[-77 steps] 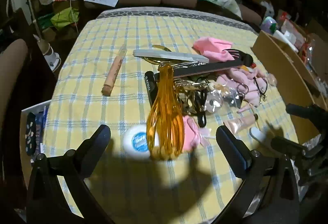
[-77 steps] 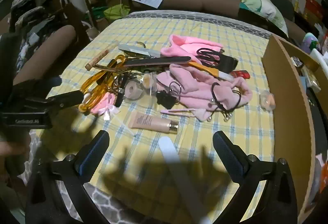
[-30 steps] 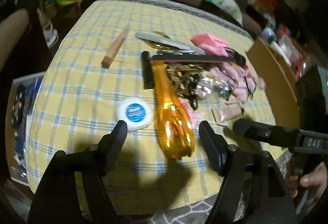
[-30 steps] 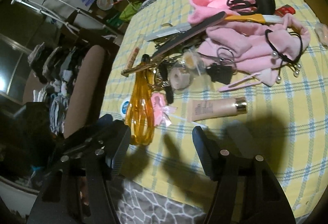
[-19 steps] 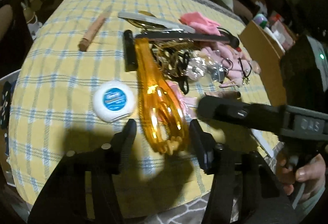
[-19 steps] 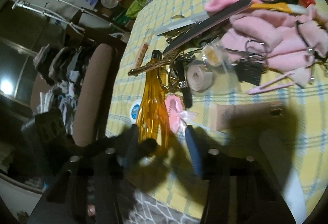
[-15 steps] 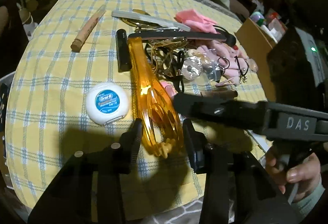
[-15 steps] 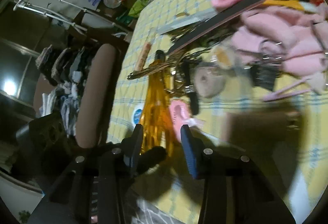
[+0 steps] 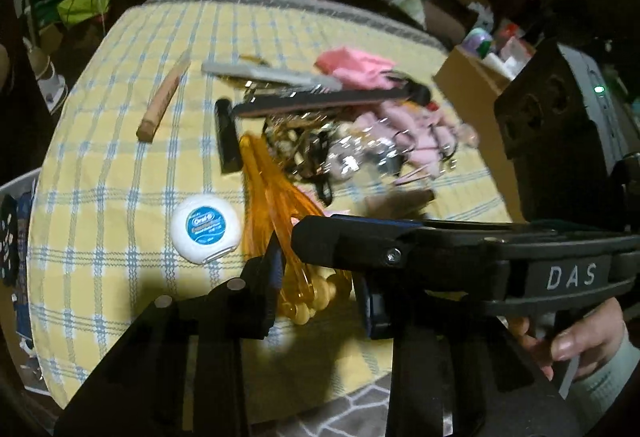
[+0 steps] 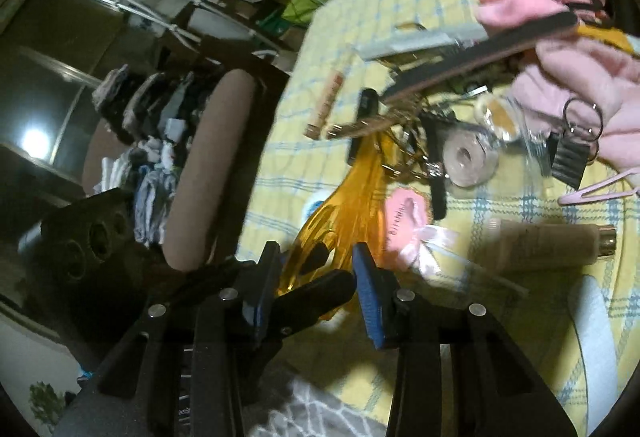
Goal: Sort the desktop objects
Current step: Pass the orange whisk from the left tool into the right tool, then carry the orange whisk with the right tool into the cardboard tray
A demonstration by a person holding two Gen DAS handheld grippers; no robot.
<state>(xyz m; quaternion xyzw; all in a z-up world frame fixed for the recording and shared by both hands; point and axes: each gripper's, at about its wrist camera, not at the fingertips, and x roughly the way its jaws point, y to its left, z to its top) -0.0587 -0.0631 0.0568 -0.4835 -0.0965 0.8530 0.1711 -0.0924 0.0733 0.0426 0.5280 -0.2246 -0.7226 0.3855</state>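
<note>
Drawn in since a second ago from wide apart onto the bulb end of the amber massager (image 9: pixel 272 197), lying near the front edge of the checked tablecloth (image 9: pixel 120 157), just beside the round floss box (image 9: pixel 206 229).

Left gripper (image 9: pixel 320 277): closing, bulb between the pads.

Right gripper (image 10: pixel 314 273): narrow, set crosswise over the same bulb; cannot tell whether pressing.

Likely taken from two sides to free the long handle from the tangled pile.

Hidden under the crossing black finger: the bulb's middle. Blurred: the small things in the pile. Cut off at the right edge: the hand (image 9: pixel 576 337).
</note>
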